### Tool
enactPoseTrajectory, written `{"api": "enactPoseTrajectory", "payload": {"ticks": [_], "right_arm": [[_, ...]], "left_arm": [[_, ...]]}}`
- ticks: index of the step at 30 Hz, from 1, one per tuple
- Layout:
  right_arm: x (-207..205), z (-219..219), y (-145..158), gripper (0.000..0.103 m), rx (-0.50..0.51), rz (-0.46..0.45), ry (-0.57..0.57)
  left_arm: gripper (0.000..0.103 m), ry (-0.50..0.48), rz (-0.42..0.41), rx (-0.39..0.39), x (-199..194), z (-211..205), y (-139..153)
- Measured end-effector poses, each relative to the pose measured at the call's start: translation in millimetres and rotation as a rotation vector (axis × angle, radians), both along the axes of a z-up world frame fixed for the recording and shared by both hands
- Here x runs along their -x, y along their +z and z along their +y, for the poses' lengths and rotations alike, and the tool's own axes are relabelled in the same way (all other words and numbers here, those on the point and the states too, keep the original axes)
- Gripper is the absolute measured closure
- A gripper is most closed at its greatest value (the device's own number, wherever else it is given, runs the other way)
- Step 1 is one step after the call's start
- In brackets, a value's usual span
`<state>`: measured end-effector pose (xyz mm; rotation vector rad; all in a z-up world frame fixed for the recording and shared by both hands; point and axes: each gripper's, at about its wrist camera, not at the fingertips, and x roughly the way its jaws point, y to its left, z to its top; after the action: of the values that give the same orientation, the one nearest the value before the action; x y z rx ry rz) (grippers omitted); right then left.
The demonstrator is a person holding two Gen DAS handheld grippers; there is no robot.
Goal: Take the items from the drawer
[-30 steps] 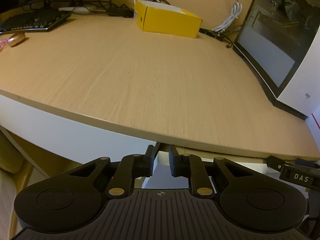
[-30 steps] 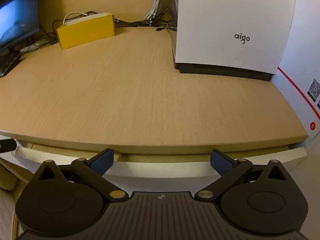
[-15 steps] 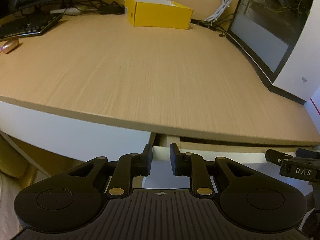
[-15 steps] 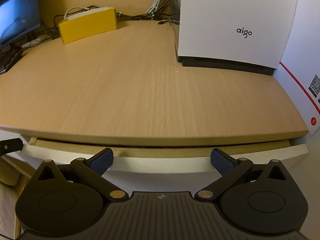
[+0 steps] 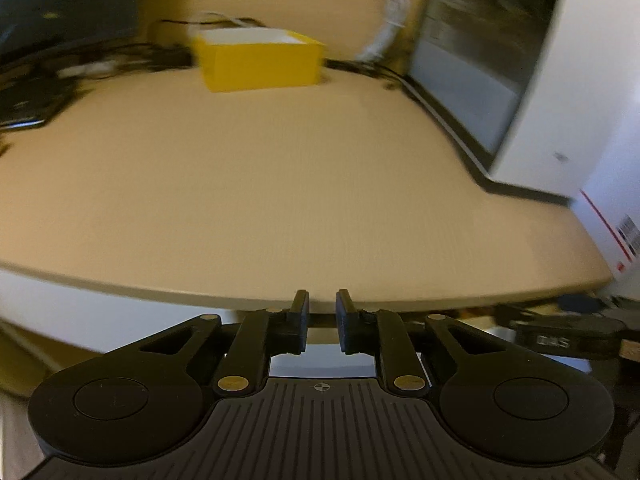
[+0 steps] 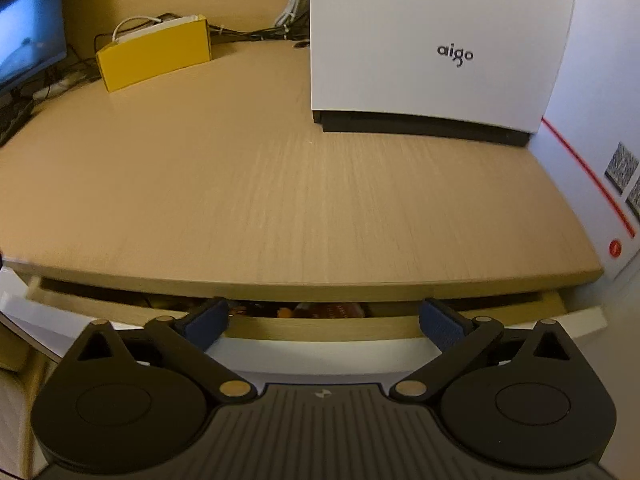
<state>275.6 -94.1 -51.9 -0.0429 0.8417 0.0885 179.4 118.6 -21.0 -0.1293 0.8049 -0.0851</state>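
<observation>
The drawer (image 6: pixel 320 330) under the wooden desk top (image 6: pixel 280 200) stands partly pulled out, and its white front panel (image 5: pixel 322 360) lies close below both cameras. Orange and brown items (image 6: pixel 320 311) show dimly in the dark slot; I cannot tell what they are. My right gripper (image 6: pixel 324 316) is open, its blue-padded fingers spread wide just above the drawer's front edge and holding nothing. My left gripper (image 5: pixel 322 312) has its pads nearly together at the drawer front, with a narrow strip of it between them. The left wrist view is blurred.
A yellow box (image 6: pixel 154 58) with cables sits at the back of the desk. A white aigo case (image 6: pixel 432 40) stands at the right, with a white carton (image 6: pixel 600 160) bearing a red stripe beside it. A monitor (image 6: pixel 28 44) and keyboard (image 5: pixel 28 108) are at the left.
The drawer has slid further out, so items inside now show in the slot. The left wrist camera has swung right and lower. The right gripper has stayed open.
</observation>
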Motion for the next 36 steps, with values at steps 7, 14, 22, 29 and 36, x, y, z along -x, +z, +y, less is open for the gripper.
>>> {"api": "enactPoseTrajectory", "payload": {"ticks": [7,14,22,29,36], "right_arm": [[2,-7,0,0.0,-0.009,0.05,0.005],[34,-18,0,0.0,-0.059,0.023,0.034],[70,-15,-2,0.0,-0.035,0.008,0.012],[98,-24,4,0.0,-0.054,0.073,0.042],[108,-43,13,0.003,-0.084,0.196,0.126]], "left_arm": [[0.086,-0.132,0.041,-0.025,-12,-57,-22],[0.086,-0.15,0.108,-0.063,-1,-74,-51],[0.086,-0.13,0.187,-0.067,22,-75,-51],[0.086,-0.158,0.227,-0.132,54,-84,-51],[0.087,-0.202,0.299,-0.168,63,-80,-54]]}}
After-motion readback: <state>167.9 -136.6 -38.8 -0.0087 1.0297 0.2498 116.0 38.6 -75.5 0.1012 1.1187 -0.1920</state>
